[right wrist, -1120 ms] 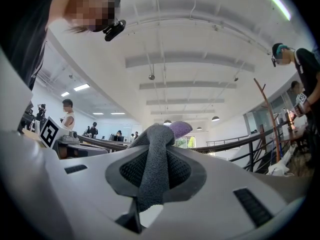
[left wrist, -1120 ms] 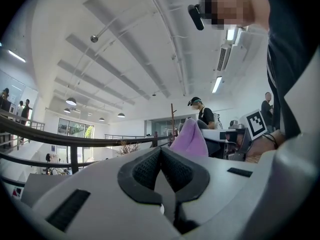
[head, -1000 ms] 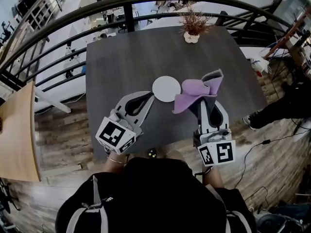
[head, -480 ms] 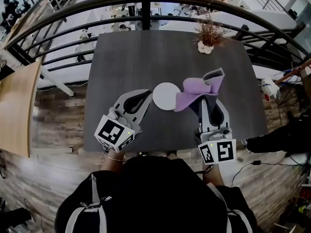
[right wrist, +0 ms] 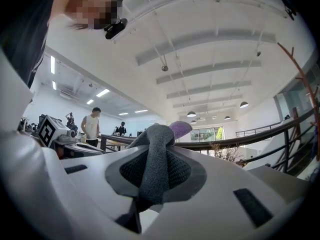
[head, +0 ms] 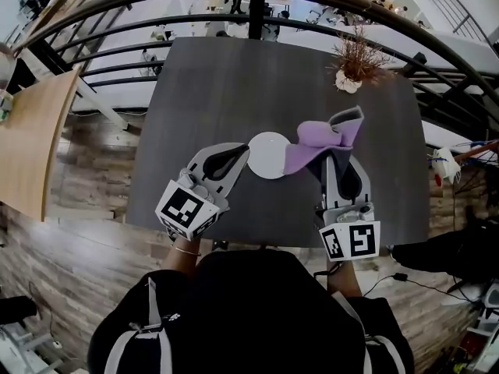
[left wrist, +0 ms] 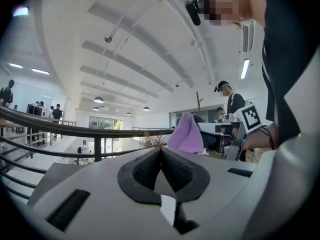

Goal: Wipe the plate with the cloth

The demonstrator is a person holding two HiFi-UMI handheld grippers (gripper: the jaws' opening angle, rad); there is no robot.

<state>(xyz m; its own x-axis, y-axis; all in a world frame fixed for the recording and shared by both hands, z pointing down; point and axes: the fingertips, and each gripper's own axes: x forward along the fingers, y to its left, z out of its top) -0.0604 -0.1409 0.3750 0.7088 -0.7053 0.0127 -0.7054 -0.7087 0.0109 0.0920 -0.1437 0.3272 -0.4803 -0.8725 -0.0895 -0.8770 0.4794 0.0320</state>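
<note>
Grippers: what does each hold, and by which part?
Right gripper holds the cloth by its grey part. Left gripper is shut on nothing.

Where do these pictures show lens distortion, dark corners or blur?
Head view: strong fisheye, the railing bows into an arc. Left gripper view: black corners, the near fingers look slightly soft. Right gripper view: black corners too; the cloth looks sharp.

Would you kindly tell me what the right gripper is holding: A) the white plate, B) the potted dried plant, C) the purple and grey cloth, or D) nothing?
C: the right gripper has its jaws closed on the cloth, which stands up between them, while the plate lies on the table.
</note>
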